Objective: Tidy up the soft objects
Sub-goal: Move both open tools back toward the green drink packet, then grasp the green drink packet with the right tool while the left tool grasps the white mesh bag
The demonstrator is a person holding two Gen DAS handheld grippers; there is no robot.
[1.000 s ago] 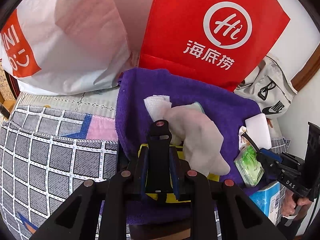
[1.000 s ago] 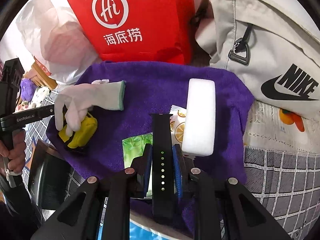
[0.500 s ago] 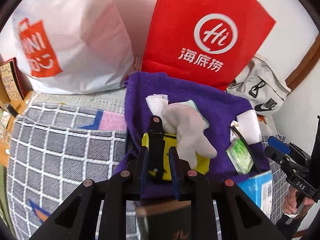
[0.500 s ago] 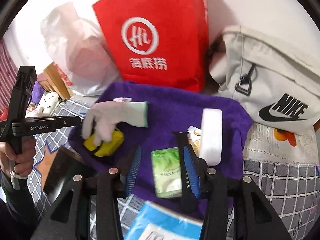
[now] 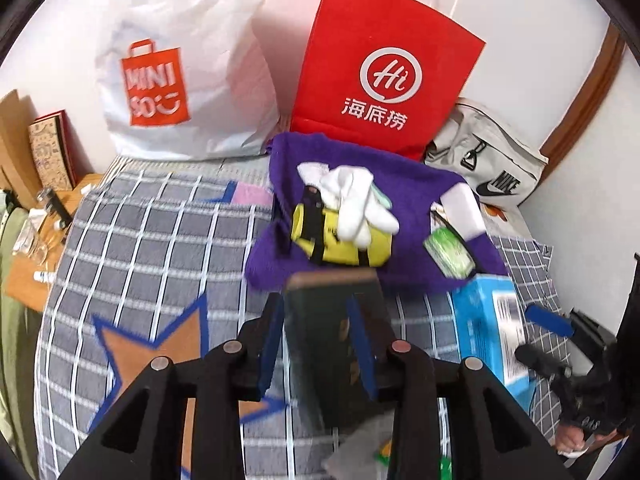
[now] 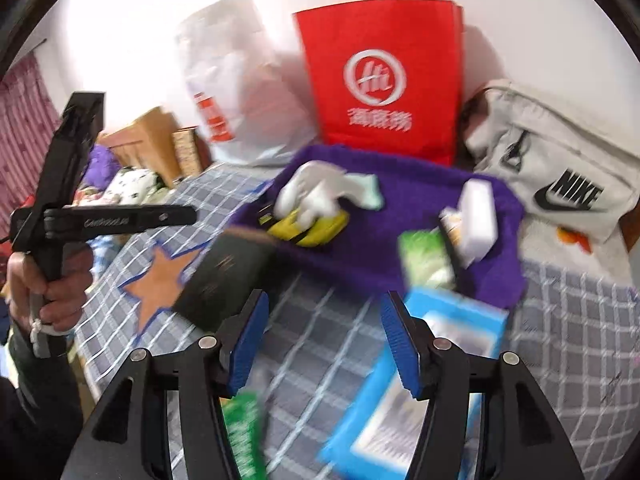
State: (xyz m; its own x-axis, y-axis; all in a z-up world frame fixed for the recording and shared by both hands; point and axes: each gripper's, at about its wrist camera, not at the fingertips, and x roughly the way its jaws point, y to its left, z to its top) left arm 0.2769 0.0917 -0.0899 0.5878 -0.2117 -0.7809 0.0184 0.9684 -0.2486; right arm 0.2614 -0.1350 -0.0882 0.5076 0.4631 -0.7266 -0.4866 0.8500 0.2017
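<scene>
Centre frame, the purple towel lies spread on the checked bedspread, and on it sit a white glove draped over a yellow pouch, a white sponge block and a green packet. Behind, upper frame, stand a red paper bag and a white plastic bag, contents hidden. The left gripper is spread open above a dark box, lower centre. The right gripper is spread wide, holding nothing, beside a blue package.
</scene>
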